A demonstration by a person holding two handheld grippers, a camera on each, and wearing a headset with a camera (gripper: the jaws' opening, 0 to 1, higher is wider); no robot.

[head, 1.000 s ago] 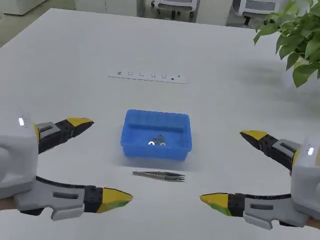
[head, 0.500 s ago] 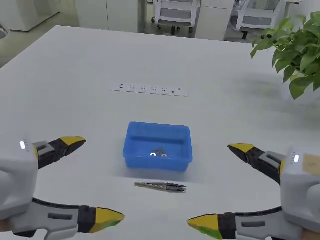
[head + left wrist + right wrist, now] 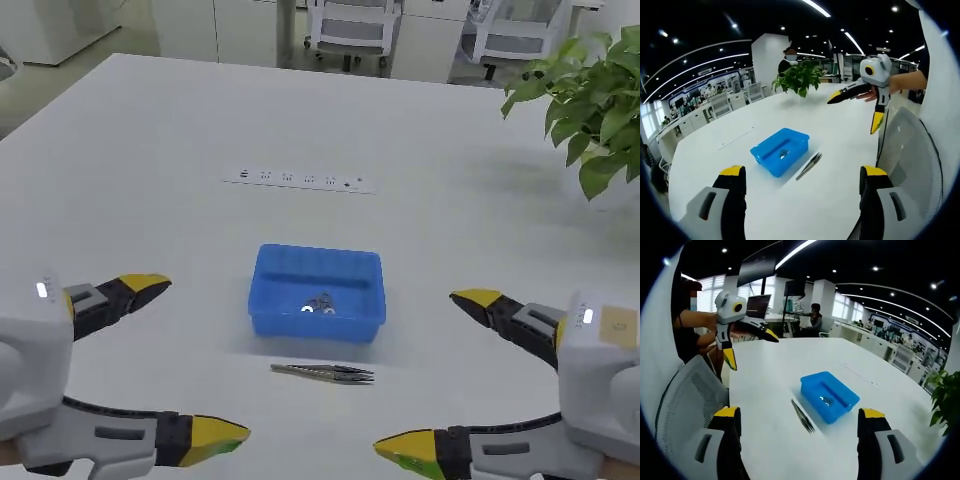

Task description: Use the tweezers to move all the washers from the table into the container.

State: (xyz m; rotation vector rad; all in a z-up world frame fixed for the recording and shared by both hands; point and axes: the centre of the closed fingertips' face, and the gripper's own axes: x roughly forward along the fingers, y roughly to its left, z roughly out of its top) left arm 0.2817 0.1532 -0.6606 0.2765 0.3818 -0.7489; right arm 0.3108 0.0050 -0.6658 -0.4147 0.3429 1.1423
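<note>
The left gripper (image 3: 200, 358) is over the near part of the white table (image 3: 150, 140), with its jaws spread wide and nothing between them. The right gripper (image 3: 418, 373) is in the same state, wide open and empty. The tweezers (image 3: 322, 372) lie flat on the table just in front of the blue container (image 3: 300, 262), between the two grippers and apart from both. Some small washers (image 3: 320, 304) lie inside the container near its front wall; their number is not clear. Farther back there is a power strip (image 3: 298, 180), and at the far right a green plant (image 3: 590, 90)
</note>
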